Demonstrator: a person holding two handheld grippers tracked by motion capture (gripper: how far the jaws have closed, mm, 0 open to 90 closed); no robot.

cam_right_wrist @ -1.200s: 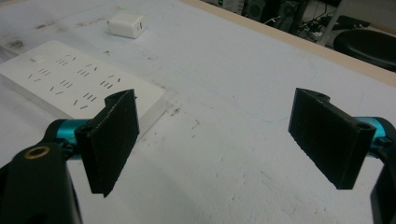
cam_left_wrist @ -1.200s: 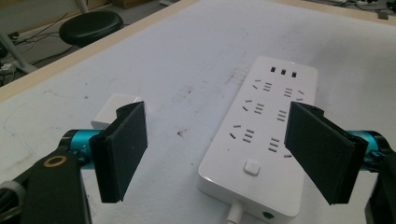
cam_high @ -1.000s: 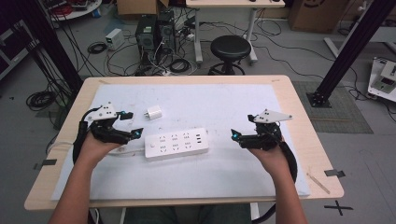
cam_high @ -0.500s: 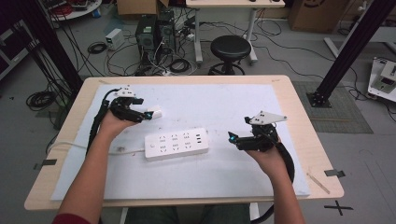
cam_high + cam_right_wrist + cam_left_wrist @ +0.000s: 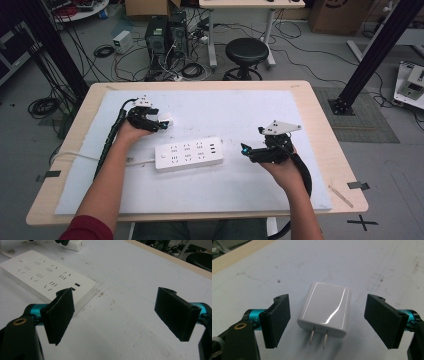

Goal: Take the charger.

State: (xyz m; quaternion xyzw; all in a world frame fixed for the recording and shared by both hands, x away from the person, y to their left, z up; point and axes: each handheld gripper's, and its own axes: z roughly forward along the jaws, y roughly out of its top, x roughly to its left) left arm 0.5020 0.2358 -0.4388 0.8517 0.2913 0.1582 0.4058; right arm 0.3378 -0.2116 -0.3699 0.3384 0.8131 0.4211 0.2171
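Note:
A white plug adapter (image 5: 326,308) lies flat on the white mat with its two prongs pointing toward the camera in the left gripper view; from above the adapter (image 5: 165,119) sits at the mat's far left. My left gripper (image 5: 327,320) is open, its jaws on either side of the adapter without touching it; in the high view the left gripper (image 5: 156,123) is right at the adapter. A white power strip (image 5: 188,153) lies mid-table, also seen as the strip (image 5: 47,276) in the right gripper view. My right gripper (image 5: 243,150) is open and empty, just right of the strip.
The strip's white cable (image 5: 75,156) runs left off the wooden table (image 5: 330,135). The white mat (image 5: 240,110) covers most of the tabletop. A thin stick (image 5: 342,195) lies at the table's near right corner. A stool (image 5: 245,52) and computer gear stand beyond the far edge.
My left gripper moved up and right from beside the strip's left end to the adapter and now straddles it. My right gripper shifted slightly toward the front.

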